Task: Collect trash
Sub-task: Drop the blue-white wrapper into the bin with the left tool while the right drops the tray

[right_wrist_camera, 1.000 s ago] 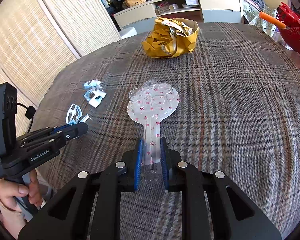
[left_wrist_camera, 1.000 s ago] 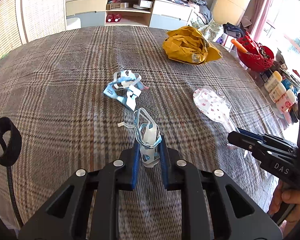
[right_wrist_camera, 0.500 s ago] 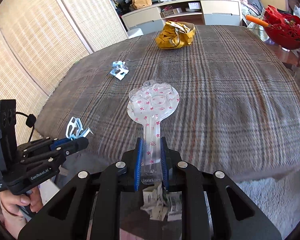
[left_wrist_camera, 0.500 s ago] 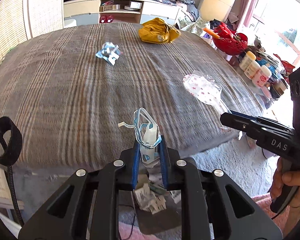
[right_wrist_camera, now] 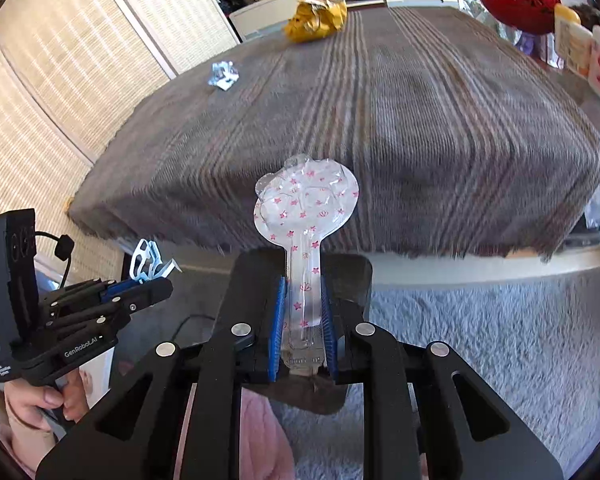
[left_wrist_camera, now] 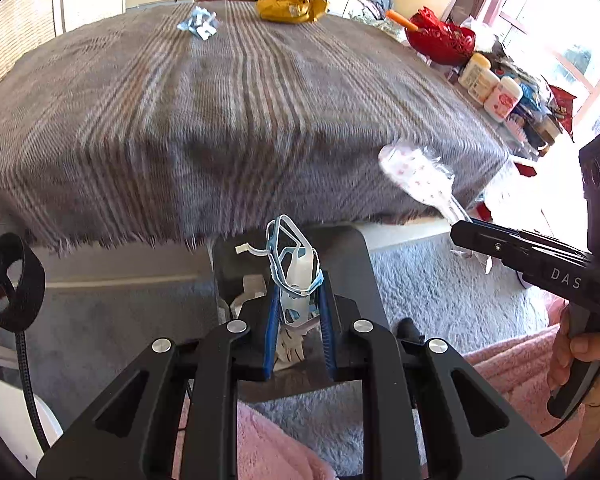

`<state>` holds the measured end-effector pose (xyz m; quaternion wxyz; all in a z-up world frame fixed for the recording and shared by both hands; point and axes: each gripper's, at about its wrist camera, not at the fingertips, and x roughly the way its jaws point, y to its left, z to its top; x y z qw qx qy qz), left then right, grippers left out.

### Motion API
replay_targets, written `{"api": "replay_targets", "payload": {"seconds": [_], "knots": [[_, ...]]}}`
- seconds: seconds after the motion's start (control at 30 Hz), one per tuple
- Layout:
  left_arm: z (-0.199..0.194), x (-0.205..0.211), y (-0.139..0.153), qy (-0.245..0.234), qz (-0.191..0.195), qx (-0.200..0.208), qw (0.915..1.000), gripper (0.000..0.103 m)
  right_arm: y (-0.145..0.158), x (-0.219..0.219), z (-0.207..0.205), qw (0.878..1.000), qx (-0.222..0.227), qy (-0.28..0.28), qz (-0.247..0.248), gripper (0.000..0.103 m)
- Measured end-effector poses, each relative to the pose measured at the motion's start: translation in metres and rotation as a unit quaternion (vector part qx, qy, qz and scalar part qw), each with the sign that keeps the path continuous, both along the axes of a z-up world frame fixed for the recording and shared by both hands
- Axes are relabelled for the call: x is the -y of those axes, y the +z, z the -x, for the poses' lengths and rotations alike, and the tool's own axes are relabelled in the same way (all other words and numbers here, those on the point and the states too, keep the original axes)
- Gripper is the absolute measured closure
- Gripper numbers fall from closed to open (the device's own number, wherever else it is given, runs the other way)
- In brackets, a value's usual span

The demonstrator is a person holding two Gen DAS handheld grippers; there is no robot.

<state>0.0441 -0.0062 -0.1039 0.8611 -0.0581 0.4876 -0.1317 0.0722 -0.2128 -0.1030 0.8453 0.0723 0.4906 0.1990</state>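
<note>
Trash is pinched in both grippers over a dark bin (left_wrist_camera: 352,252): blue-white plastic scrap (left_wrist_camera: 294,276) by the left gripper (left_wrist_camera: 298,312), star-printed blister pack (right_wrist_camera: 306,216) by the right gripper (right_wrist_camera: 303,320); yellow wrapper (left_wrist_camera: 290,4) lies on the plaid-covered table (left_wrist_camera: 220,120).

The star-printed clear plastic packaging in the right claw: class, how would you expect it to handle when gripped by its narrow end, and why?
The star-printed plastic packaging probably holds its shape: gripped only at its stem by the right claw, its wide end stands out unsupported. It looks thin and hollow, so likely very light. The glossy surface may be slippery.
</note>
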Motion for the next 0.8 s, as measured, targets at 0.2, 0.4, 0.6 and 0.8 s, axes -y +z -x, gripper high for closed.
{"api": "replay_targets", "payload": {"seconds": [0.2,0.4,0.6,0.8], "knots": [[0.013,0.002,-0.028,-0.004,-0.009,-0.023,0.9997,0.086,-0.031,-0.006,0.017,1.0,-0.027,0.007,0.008,0.084],[0.016,0.002,-0.056,-0.007,-0.013,-0.051,0.9986,0.086,-0.053,-0.009,0.017,0.999,-0.052,0.001,0.011,0.084],[0.009,0.006,-0.078,-0.014,-0.012,-0.076,0.9969,0.086,-0.072,-0.015,0.009,0.997,-0.076,-0.003,0.014,0.084],[0.0,0.01,-0.1,-0.017,-0.01,-0.102,0.9946,0.086,-0.093,-0.02,0.0,0.995,-0.101,-0.004,0.017,0.084]]}}
